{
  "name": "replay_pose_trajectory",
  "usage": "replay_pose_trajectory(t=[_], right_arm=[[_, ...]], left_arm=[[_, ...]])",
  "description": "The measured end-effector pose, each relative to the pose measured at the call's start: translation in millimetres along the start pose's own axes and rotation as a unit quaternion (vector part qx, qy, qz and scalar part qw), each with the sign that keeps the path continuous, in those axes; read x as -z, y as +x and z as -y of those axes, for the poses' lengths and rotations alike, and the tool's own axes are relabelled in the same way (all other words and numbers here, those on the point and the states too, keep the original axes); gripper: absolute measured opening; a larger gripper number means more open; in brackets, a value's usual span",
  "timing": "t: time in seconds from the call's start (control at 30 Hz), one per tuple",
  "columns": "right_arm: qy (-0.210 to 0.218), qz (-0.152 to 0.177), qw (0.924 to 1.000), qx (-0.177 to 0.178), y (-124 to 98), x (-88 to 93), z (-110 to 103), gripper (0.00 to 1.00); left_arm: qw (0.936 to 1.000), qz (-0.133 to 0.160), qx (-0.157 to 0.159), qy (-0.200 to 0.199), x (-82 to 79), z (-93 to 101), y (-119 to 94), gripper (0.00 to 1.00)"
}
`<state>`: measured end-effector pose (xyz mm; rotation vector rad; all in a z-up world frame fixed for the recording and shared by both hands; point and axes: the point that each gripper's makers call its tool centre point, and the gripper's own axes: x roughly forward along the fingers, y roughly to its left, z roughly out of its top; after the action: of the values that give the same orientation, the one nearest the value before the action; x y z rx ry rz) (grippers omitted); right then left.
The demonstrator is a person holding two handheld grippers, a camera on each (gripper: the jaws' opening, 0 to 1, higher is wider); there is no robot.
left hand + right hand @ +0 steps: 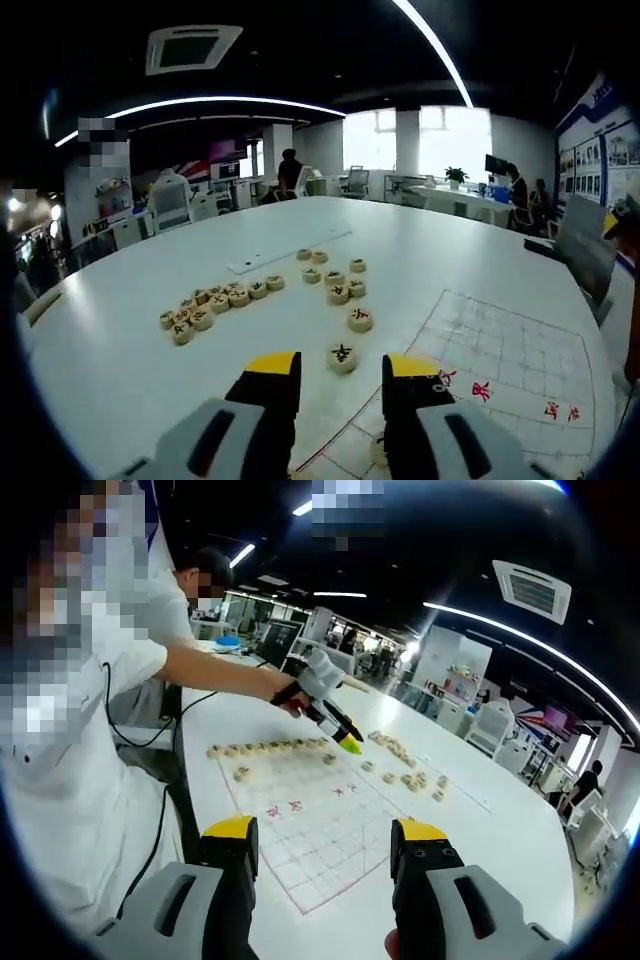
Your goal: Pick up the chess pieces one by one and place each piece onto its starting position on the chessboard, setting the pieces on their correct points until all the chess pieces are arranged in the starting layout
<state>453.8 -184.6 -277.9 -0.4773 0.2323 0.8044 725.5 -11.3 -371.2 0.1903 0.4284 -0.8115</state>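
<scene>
Round wooden chess pieces lie loose on the white table: a cluster (212, 303), a scatter (338, 282), one apart (360, 319). One piece with a black character (342, 357) lies on the table in line with the gap of my open left gripper (342, 372). The printed chessboard sheet (510, 365) with red characters lies to its right. My right gripper (325, 835) hangs open and empty above the board sheet (325, 830). A row of pieces (265, 747) lines the board's far edge. A hand holds the left gripper (330, 720) over that edge.
A white strip (288, 252) lies beyond the loose pieces. More loose pieces (405, 770) sit right of the board. The person (90, 710) stands at the table's left edge with a black cable (160, 830) hanging. People and office chairs (290, 175) are far behind.
</scene>
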Motion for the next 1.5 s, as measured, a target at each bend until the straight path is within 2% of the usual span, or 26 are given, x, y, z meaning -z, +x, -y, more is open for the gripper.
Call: replay_pose_trajectory(t=[0.27, 0.37, 0.4, 0.53, 0.8, 1.13, 1.5], right_arm=[[-0.001, 0.0, 1.0, -0.001, 1.1, -0.6, -2.6, 0.54], [0.0, 0.0, 1.0, 0.0, 0.6, 0.2, -1.7, 0.54], [0.0, -0.001, 1.0, 0.0, 0.6, 0.4, -1.6, 0.54], [0.0, 0.0, 1.0, -0.001, 0.4, 0.7, -1.3, 0.54], [-0.001, 0.0, 1.0, -0.001, 0.7, -0.4, -1.5, 0.54], [-0.002, -0.001, 1.0, -0.003, 2.6, -0.8, -3.6, 0.54], [-0.001, -0.003, 1.0, -0.005, 3.7, 1.2, -3.1, 0.54]], left_arm=[[0.9998, -0.017, 0.006, -0.012, 4.5, 4.8, 30.7, 0.3], [0.9993, -0.036, 0.002, -0.011, 14.2, 4.9, 41.9, 0.2], [0.9993, -0.032, 0.001, -0.018, 14.3, 5.5, 42.7, 0.2], [0.9993, -0.032, 0.002, -0.019, 13.2, 5.9, 37.7, 0.2], [0.9995, -0.03, 0.01, 0.0, 9.7, 10.2, 10.7, 0.2], [0.9985, -0.038, 0.037, 0.011, 20.9, 29.2, -8.8, 0.2], [0.9978, -0.049, 0.044, 0.008, 28.4, 32.2, -1.4, 0.2]])
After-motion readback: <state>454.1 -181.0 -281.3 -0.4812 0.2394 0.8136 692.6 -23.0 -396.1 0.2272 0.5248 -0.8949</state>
